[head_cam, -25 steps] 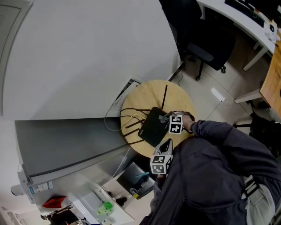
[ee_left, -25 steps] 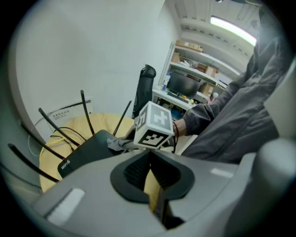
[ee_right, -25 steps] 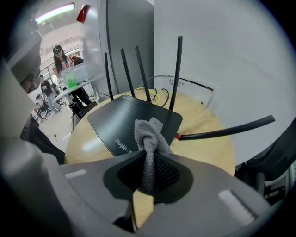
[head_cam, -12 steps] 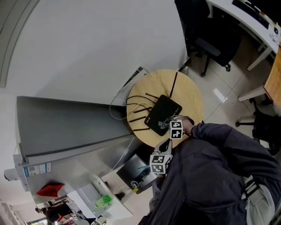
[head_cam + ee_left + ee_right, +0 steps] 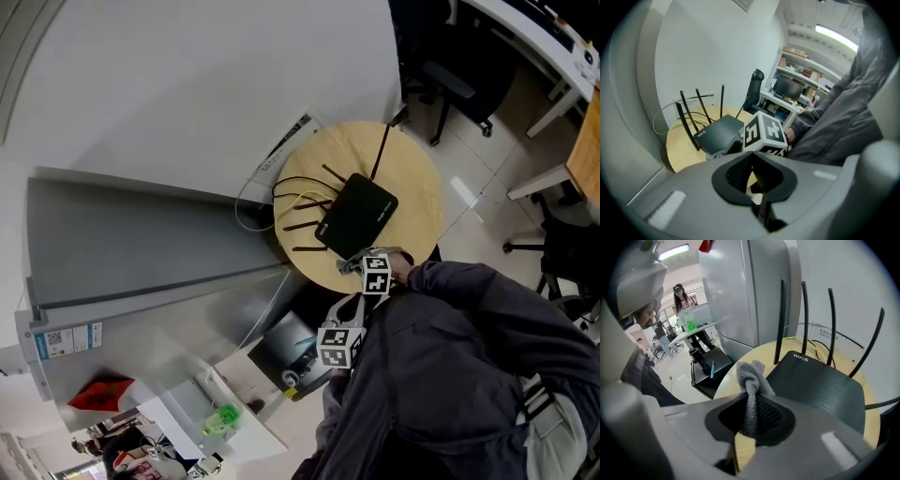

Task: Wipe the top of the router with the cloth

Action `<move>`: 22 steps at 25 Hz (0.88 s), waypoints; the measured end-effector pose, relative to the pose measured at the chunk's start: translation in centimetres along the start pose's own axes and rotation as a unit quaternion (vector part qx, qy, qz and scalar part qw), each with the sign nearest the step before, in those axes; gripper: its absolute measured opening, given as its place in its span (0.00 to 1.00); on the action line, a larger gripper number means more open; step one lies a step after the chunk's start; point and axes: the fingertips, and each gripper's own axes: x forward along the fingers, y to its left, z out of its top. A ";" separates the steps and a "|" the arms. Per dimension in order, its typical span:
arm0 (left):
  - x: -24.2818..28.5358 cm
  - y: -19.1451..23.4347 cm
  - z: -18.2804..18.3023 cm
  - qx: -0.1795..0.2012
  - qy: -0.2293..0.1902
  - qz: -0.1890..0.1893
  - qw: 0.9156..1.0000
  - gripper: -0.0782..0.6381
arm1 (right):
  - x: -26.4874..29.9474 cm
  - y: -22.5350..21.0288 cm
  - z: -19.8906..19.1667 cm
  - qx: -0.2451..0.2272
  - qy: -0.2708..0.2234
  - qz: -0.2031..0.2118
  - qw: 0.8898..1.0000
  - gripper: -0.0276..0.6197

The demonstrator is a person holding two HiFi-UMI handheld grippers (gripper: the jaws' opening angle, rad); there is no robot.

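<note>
Right gripper view has the best look at it: the black router [image 5: 815, 385] lies flat on the round wooden table [image 5: 725, 380], just ahead of the right gripper [image 5: 752, 416] and off to its right side. Four antennas [image 5: 805, 322] stand up along the router's far edge, with yellow and black cables [image 5: 813, 345] past them by the wall.

The grey cloth [image 5: 749, 380] is pinched tight between the right gripper's jaws, and a knotted bunch of it pokes out past the tips. That bunch sits right by the router's near-left corner, but I can't tell if it's actually touching the top.

The left gripper [image 5: 752, 180] is hanging back behind the other one, off the table. Its jaws are pressed together at the tips with nothing in them. Straight ahead of it is the right gripper's marker cube [image 5: 764, 133], and the router is beyond that, a bit to the left.

Further out, a tall grey cabinet [image 5: 754, 291] stands left of the right gripper.
</note>
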 end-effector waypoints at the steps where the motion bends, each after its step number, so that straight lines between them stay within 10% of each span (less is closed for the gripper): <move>1: -0.1 0.1 -0.2 0.000 0.001 0.000 1.000 0.11 | 0.2 0.4 0.0 0.000 0.003 0.005 1.000 0.10; 22: 6.5 -3.1 6.0 0.026 0.017 -0.012 0.999 0.11 | -3.9 -10.3 -11.0 0.212 0.030 -0.032 0.976 0.10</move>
